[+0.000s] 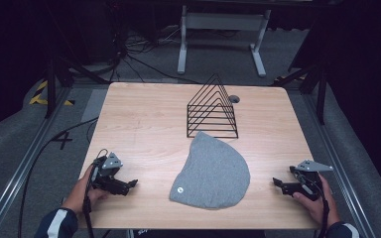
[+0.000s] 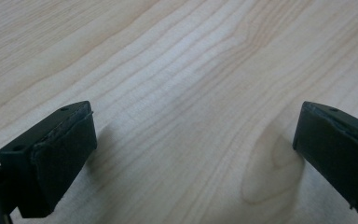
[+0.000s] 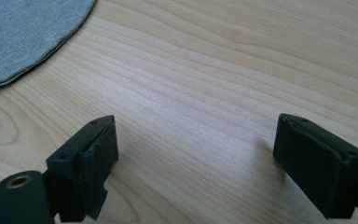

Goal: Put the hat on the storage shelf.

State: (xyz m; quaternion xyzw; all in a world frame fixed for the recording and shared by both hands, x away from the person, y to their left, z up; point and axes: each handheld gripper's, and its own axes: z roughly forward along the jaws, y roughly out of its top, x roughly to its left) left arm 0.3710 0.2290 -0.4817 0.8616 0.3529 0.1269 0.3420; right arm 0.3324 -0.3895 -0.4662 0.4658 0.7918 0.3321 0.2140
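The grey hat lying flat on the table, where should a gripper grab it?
Probably the grey hat's curved right edge, coming in low from the right gripper's side. It lies flat and limp, so only a thin edge fits between open jaws, and that one lies closest.

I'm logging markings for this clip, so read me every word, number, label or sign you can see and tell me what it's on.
"4": dark figure marked on the grey floor left of the table.
Small round white badge on the grey beanie: too small to read.
Yellow and black hazard stripes on the floor: no text.
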